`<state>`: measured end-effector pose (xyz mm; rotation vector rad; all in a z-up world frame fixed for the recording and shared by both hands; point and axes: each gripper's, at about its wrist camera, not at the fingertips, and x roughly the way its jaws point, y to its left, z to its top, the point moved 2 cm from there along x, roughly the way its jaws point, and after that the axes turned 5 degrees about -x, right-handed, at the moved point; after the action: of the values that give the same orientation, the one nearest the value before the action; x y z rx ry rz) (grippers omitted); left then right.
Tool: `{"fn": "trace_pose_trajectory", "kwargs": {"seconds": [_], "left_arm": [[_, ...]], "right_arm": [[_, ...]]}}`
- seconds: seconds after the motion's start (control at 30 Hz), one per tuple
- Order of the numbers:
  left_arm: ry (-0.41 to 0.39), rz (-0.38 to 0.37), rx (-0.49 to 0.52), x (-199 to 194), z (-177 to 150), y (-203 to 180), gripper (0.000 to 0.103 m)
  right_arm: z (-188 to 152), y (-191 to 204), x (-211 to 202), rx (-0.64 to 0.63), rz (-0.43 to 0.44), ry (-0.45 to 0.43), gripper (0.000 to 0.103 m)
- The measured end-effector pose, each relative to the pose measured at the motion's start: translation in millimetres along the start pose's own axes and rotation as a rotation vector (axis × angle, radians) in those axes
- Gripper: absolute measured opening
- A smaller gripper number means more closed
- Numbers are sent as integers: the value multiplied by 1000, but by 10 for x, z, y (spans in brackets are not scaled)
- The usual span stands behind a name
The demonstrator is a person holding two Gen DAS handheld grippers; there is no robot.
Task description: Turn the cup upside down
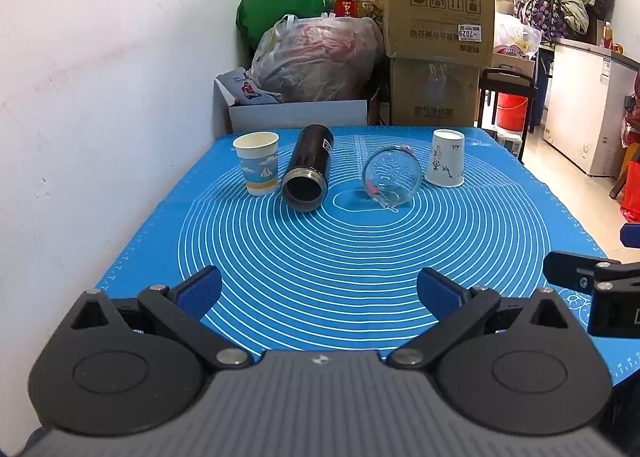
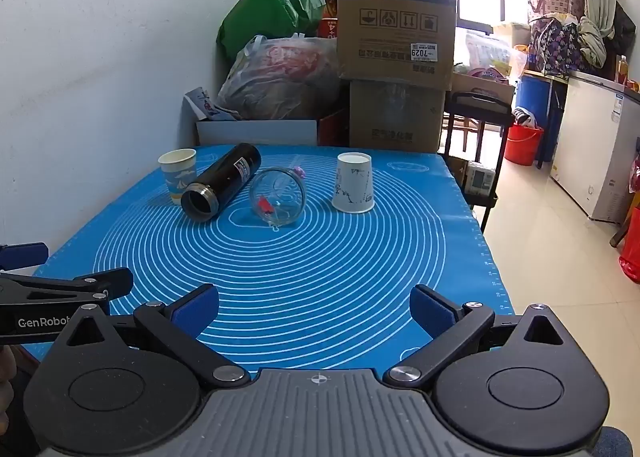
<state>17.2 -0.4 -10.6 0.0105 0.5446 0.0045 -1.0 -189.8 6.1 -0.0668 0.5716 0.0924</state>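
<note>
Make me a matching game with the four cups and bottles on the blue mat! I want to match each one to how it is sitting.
Things:
1. blue paper cup
2. black flask
3. glass cup
4. white paper cup

How it sits:
A. upside down, wide rim on the mat
B. on its side, see-through
C. standing upright, mouth open to the top
D. on its side, dark, open mouth toward the cameras

Right pairs: 1-C, 2-D, 3-B, 4-A.

All four rest on the blue mat.
</note>
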Motion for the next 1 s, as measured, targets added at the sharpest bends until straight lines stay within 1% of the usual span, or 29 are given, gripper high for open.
{"fn": "trace_pose_trajectory", "kwargs": {"seconds": [0.5,0.7,1.0], "left_arm": [[5,8,4,28,13,-20,103],[8,9,11,30,15,-15,103],[10,15,12,33,1,-21,103]], "right_arm": [[1,-2,7,5,7,-1,103],[-33,-82,13,7,7,0,103],[-27,-56,16,5,7,4,103]]}}
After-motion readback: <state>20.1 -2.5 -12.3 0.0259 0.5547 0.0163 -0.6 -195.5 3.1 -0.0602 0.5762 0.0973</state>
